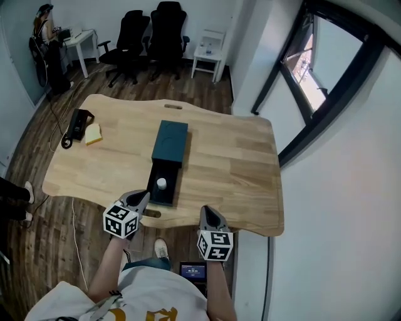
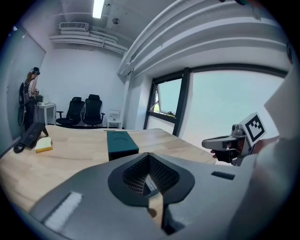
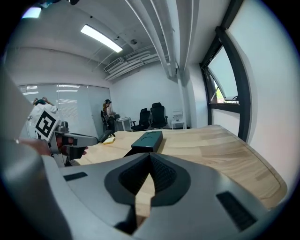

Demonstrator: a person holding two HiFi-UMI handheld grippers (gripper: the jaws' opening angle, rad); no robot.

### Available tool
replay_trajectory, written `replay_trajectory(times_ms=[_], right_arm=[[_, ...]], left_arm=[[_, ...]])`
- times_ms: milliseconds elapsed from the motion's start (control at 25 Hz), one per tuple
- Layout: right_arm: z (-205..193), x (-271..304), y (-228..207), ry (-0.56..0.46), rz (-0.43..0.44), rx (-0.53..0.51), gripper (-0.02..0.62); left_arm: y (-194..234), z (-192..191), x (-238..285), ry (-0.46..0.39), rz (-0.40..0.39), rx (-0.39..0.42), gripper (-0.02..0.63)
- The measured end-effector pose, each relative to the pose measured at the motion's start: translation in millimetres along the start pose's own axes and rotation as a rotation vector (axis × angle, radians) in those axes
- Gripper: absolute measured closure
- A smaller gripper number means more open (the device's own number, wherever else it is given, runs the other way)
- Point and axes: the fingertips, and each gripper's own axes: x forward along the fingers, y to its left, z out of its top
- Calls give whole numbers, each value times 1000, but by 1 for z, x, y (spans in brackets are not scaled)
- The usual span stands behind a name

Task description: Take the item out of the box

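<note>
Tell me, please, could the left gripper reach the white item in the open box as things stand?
Probably yes: the tray is slid out uncovered, and nothing lies between the left gripper and the white item. Its jaws are shut, though.

Looking like an office: showing black swivel chairs (image 1: 150,34) parked by the far wall, a white desk (image 1: 80,39) with a person (image 1: 44,22) standing at it, a white side table (image 1: 208,53). Also showing a big wooden table (image 1: 238,157) on plank flooring (image 1: 37,232), a cable (image 1: 75,235) trailing across it, strip lights (image 2: 98,8) and ducting (image 2: 75,40) running overhead, dark-framed windows (image 1: 313,69) tilting open.
</note>
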Motion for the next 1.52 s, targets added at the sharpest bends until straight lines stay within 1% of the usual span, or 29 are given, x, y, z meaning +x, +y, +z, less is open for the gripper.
replay_trajectory(times_ms=[120,240,400,560,760,1080,1200,1400,1520], right_arm=[[18,46,4,0,-3,-1,589],[27,72,11,-2,-5,-6,589],[27,84,14,18,-20,5,589],[30,90,15,13,-34,16,589],[29,96,16,11,-31,35,589],[41,101,12,-12,-24,27,589],[41,103,16,-8,-9,21,589],[34,104,11,9,-8,23,589],[30,107,7,20,-5,33,589]], left_arm=[[28,10,29,23,0,67,606],[46,17,47,21,-19,91,606],[63,25,52,6,-30,73,606],[75,33,53,-14,-38,59,606],[80,34,55,-16,-41,56,606],[82,42,58,-28,-40,53,606],[83,41,61,-35,-38,35,606],[83,34,67,-21,-45,20,606],[82,25,74,10,-48,6,606]])
